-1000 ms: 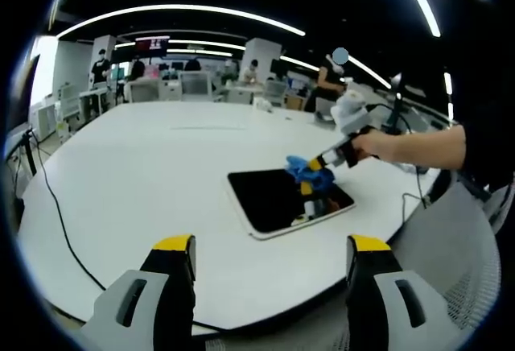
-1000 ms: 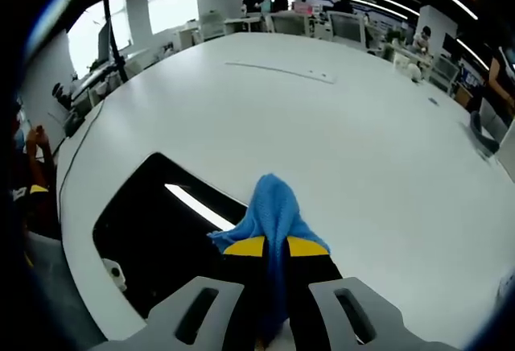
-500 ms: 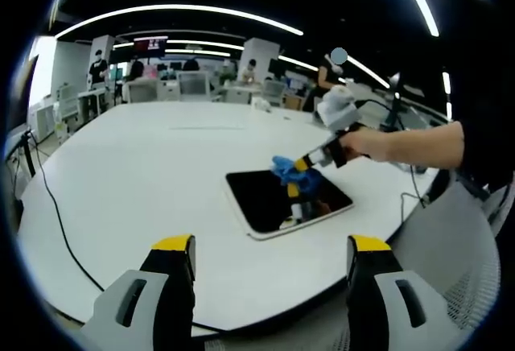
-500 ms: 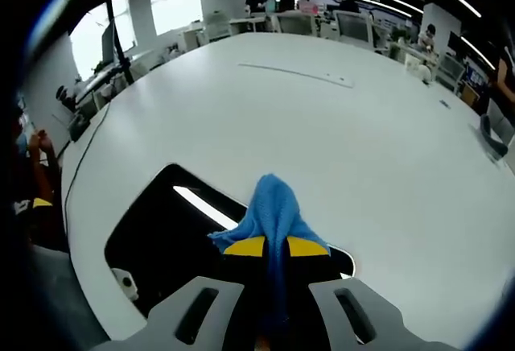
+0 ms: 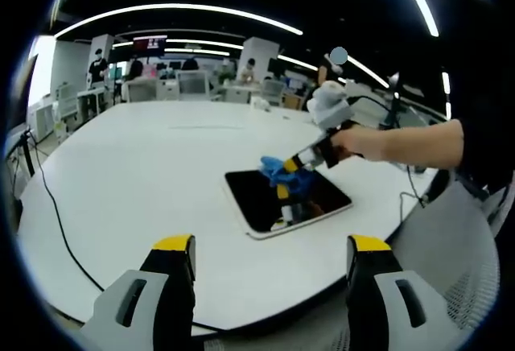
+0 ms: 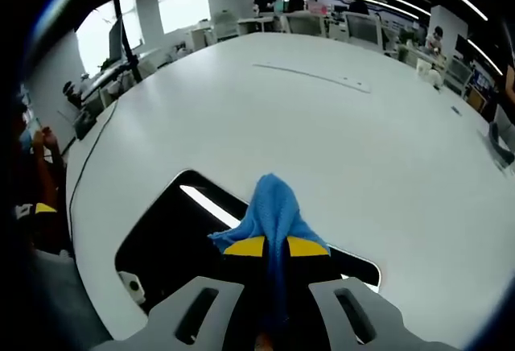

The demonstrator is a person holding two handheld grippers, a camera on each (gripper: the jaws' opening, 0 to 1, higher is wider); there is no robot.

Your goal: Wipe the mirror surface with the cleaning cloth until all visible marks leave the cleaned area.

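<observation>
A dark rectangular mirror [image 5: 265, 196] with a white frame lies flat on the white table [image 5: 145, 166]. In the left gripper view, my right gripper [image 5: 283, 166], held by a hand reaching in from the right, presses a blue cleaning cloth [image 5: 273, 169] onto the mirror's far part. In the right gripper view, the right gripper [image 6: 274, 246] is shut on the blue cloth [image 6: 272, 210], which bunches up over the mirror [image 6: 173, 234]; a ceiling light reflects in the glass. My left gripper [image 5: 272, 258] hangs open above the table's near edge, well short of the mirror.
A black cable [image 5: 56, 222] runs along the table's left edge. Desks, monitors and people stand far behind the table. A mesh chair back [image 5: 459, 262] sits at the right, below the person's arm [image 5: 418, 146].
The right gripper has slid the cloth leftward across the mirror, from its right end toward its middle. The left gripper has stayed still and open.
</observation>
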